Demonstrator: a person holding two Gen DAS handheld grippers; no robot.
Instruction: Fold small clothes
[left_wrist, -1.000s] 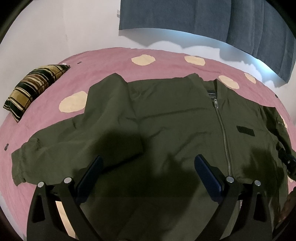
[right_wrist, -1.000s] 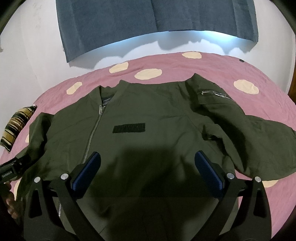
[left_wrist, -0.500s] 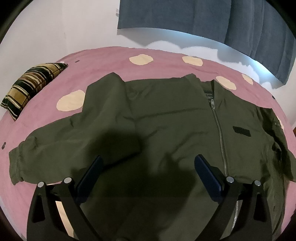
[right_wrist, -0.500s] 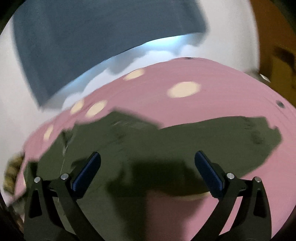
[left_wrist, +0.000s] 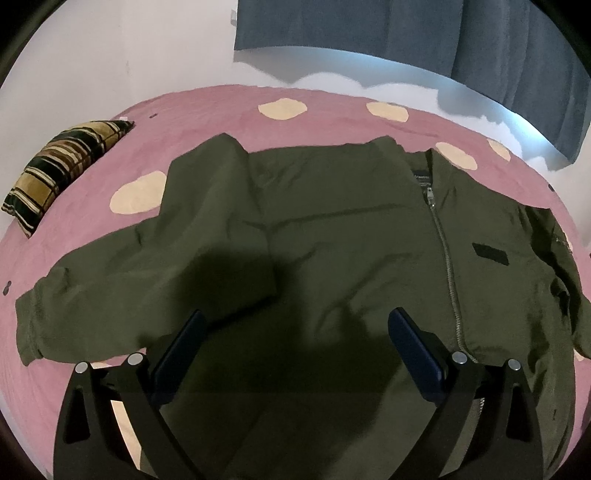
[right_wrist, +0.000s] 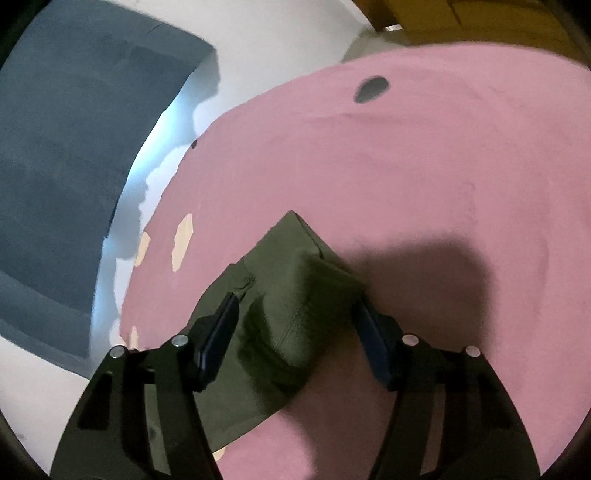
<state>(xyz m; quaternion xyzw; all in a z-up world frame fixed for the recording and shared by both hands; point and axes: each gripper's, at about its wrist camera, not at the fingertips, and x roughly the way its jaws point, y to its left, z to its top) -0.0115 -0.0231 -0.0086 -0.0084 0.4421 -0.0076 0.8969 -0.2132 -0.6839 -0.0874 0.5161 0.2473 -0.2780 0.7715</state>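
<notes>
The olive jacket lies spread front-up and zipped on the pink spotted bed, filling the middle of the left wrist view, one sleeve trailing to the lower left. It looks soft, limp and fairly light, likely to sag and slide, so the thick ribbed cuff seems the firmest place to pinch. The right hand-held gripper straddles that cuff at centre frame, jaws apart, not yet closed; the left hand-held gripper hovers wide open, holding nothing.
</notes>
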